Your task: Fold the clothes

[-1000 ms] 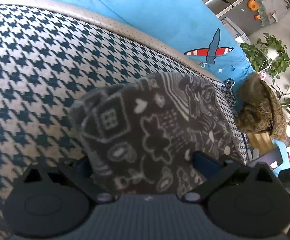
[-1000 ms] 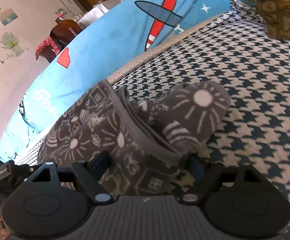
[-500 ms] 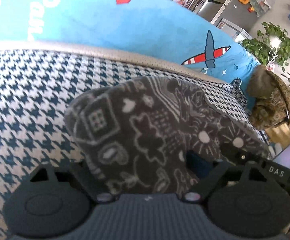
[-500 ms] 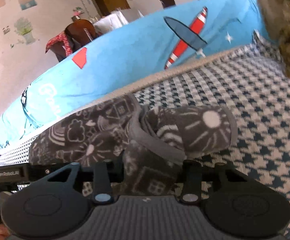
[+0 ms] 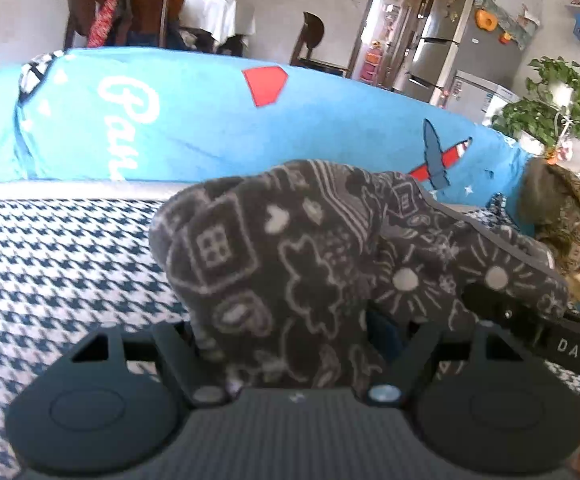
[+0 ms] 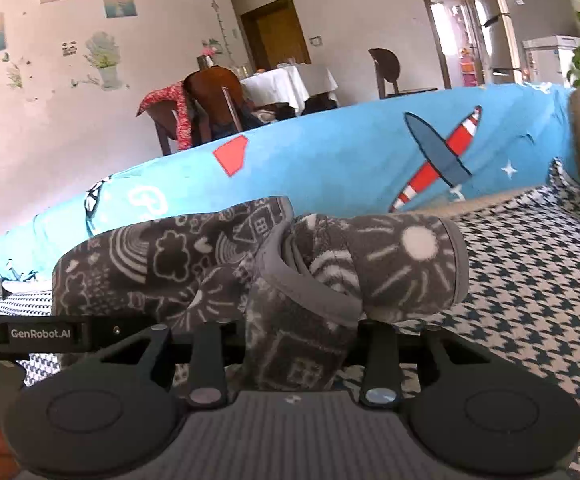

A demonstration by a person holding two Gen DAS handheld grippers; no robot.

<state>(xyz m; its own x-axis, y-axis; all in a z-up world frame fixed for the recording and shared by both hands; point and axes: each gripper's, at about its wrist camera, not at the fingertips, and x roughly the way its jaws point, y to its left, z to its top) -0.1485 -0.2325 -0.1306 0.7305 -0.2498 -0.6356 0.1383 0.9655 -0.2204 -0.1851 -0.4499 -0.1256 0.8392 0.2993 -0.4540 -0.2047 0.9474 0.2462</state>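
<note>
- Left claw (image 5: pixel 290 344) is gripping a bunched fold of the grey fleece garment (image 5: pixel 290 264), its fingers closed in on the cloth, which is swelling up between them.
- Right claw (image 6: pixel 290 344) is pinching the same garment (image 6: pixel 218 264) lower down, beside the grey-bound cuff opening (image 6: pixel 309 284); a rolled sleeve or leg end with a sun print (image 6: pixel 413 264) is sticking out toward the right.
- Both claws are working side by side; the other tool's black bar is showing at the edge of each view.
- Resting on the houndstooth sofa seat (image 5: pixel 50 264), the garment is lying near the seat's back edge, just in front of the blue printed cover (image 5: pixel 210 120) over the backrest; a brown patterned bundle (image 5: pixel 561 224) is sitting well apart at the seat's far right end.
- Fleece like this is likely handling soft, light and limp: it is sagging and bulging, not holding a crease, so thick layers may be springing open.
- Better holds are probably being found at the bound hem and corners, where the edge is firmer and less likely to slip.
</note>
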